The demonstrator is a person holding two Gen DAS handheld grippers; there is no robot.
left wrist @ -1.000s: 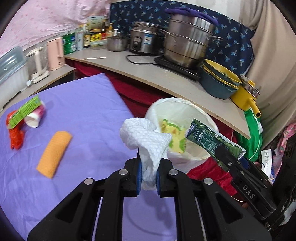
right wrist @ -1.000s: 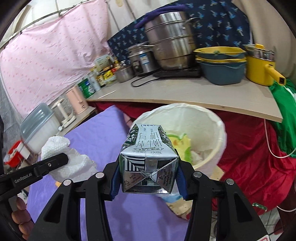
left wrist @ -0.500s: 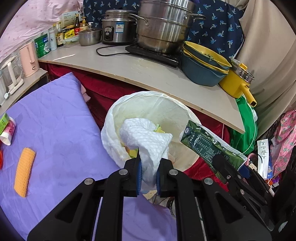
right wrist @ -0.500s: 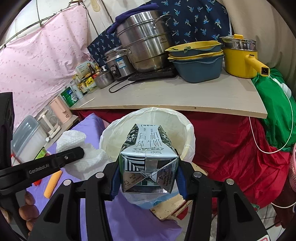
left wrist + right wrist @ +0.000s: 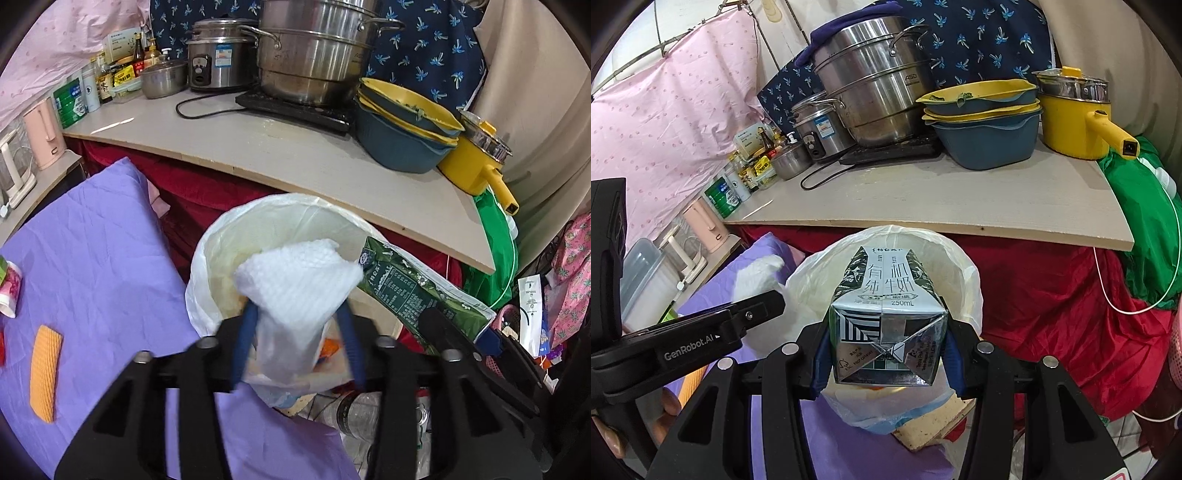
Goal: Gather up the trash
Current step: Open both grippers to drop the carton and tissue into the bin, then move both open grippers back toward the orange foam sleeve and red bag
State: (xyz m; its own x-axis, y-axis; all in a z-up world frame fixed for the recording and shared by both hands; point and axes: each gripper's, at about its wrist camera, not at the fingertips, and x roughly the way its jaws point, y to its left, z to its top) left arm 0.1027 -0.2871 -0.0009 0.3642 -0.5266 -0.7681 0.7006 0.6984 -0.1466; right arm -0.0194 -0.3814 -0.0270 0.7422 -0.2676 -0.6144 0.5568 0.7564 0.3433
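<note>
A white-lined trash bin (image 5: pixel 218 247) stands beside the purple-covered table. My left gripper (image 5: pixel 297 314) hovers over its mouth with the jaws opening. A crumpled white tissue (image 5: pixel 299 284) hangs loosely between the spread blue pads. In the right wrist view that tissue (image 5: pixel 757 277) shows by the bin's (image 5: pixel 960 266) left rim, above my left gripper's finger (image 5: pixel 753 314). My right gripper (image 5: pixel 886 334) is shut on a green and silver milk carton (image 5: pixel 886 295), held over the bin's near side. The same carton (image 5: pixel 406 291) shows at the bin's right rim.
An orange wafer-like strip (image 5: pixel 46 373) and a tipped paper cup (image 5: pixel 9 291) lie on the purple cloth (image 5: pixel 99 258). Behind the bin runs a counter (image 5: pixel 295 158) with steel pots, blue and yellow basins and a yellow pot (image 5: pixel 476 166). A plastic bottle (image 5: pixel 354 410) lies on the floor.
Both grippers have moved from over the table to over the bin. The left jaws, shut on the tissue before, have spread apart and the tissue now sits loose between them.
</note>
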